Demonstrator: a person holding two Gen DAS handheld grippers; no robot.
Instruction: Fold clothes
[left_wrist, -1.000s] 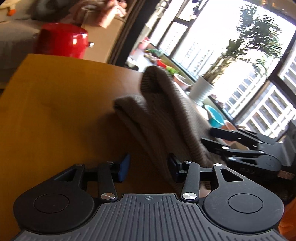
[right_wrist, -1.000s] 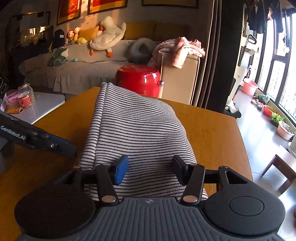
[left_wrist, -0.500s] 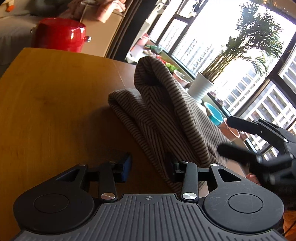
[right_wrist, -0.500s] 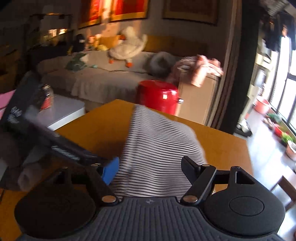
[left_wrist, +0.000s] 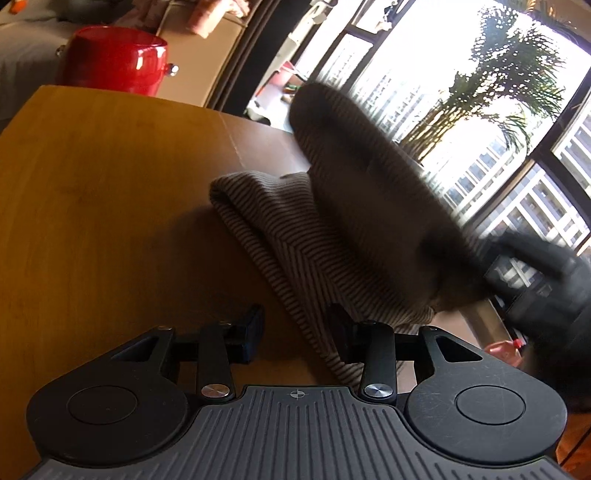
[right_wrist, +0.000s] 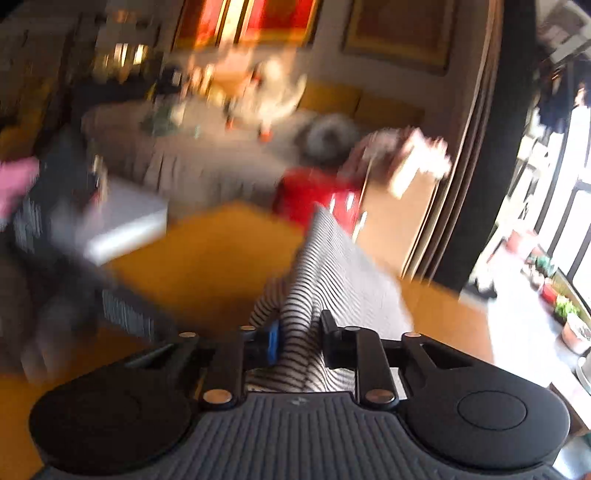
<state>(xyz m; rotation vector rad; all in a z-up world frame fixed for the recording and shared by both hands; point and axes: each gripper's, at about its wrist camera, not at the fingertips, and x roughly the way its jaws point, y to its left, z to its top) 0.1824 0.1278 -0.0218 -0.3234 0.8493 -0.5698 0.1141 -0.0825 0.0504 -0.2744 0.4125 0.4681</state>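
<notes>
A striped knit garment (left_wrist: 295, 236) lies folded on the wooden table (left_wrist: 92, 192), and part of it is lifted into a raised hump (left_wrist: 362, 173). My left gripper (left_wrist: 297, 326) is open low over the table, with the garment's near edge running past its right finger (left_wrist: 340, 325). In the right wrist view, my right gripper (right_wrist: 299, 338) is shut on a bunch of the striped garment (right_wrist: 332, 266), which rises ahead of it as a ridge. The right gripper (left_wrist: 535, 277) also shows as a dark blur at the garment's right end.
A red pot (left_wrist: 114, 59) stands beyond the table's far edge, with a sofa (right_wrist: 207, 162) behind it. Big windows and a potted palm (left_wrist: 480, 92) are on the right. A white side table (right_wrist: 122, 225) stands to the left. The right wrist view is motion-blurred.
My right gripper went from open over the garment to shut on it and swung up, lifting the cloth higher. My left gripper stayed open and barely moved.
</notes>
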